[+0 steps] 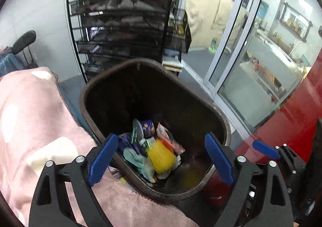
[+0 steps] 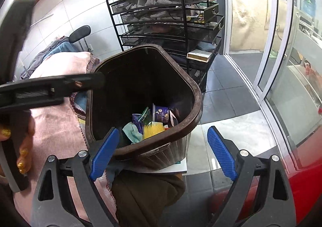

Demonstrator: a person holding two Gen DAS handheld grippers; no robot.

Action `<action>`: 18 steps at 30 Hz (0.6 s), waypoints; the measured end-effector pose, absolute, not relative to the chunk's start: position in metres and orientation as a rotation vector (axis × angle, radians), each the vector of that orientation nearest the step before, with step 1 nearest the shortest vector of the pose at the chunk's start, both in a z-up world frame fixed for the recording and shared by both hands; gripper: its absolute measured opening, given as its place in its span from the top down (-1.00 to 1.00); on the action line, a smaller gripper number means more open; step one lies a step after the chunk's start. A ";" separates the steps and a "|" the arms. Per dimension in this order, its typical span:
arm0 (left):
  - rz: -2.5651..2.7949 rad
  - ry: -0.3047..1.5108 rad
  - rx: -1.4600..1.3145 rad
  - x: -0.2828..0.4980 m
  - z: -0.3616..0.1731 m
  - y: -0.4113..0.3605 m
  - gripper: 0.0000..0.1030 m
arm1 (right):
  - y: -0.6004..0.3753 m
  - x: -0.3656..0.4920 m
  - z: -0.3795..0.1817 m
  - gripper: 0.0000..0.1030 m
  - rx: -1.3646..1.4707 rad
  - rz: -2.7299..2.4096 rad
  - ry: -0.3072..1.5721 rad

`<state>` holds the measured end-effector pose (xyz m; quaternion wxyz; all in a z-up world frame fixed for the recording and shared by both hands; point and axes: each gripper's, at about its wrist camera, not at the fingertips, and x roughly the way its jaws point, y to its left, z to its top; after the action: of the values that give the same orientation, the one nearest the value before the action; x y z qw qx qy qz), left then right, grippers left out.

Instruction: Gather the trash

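A dark brown trash bin [image 1: 140,62] [image 2: 199,96] stands open-topped beside a pink blanket. In its bottom lie a yellow ribbed piece [image 1: 161,156] [image 2: 153,129], a blue cup [image 1: 148,127] [image 2: 162,114], a teal crumpled rag [image 1: 134,158] [image 2: 130,131] and a pink wrapper [image 1: 169,138]. My left gripper [image 1: 161,158] hangs over the bin's near rim, open, with nothing between its blue pads [image 1: 102,158]. My right gripper [image 2: 163,152] is open and empty at the bin's near right side. One of its blue pads [image 1: 265,149] shows in the left wrist view.
A black wire rack [image 1: 120,25] [image 2: 161,15] full of papers and bottles stands behind the bin. A pink blanket [image 1: 30,116] lies to the left. Glass sliding doors [image 1: 241,45] and a red surface [image 1: 297,116] are on the right. A hand with gold nails [image 2: 22,158] holds the left gripper.
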<state>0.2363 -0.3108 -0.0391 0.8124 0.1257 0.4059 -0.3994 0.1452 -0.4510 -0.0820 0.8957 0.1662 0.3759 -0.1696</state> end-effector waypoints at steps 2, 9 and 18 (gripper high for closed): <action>-0.849 0.831 0.230 0.235 -0.029 -0.301 -0.81 | -0.451 0.145 -0.082 -0.73 0.339 -0.358 0.778; -0.793 0.727 0.152 0.221 -0.002 -0.264 -0.90 | -0.445 0.146 -0.075 -0.75 0.329 -0.360 0.757; -0.594 0.585 0.137 0.202 0.021 -0.198 -0.90 | -0.429 0.148 -0.060 -0.83 0.283 -0.359 0.709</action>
<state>0.2016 -0.1978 0.0208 0.9121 0.0664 0.2839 -0.2882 0.1478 -0.4287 -0.0603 0.9124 0.1373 0.3439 -0.1743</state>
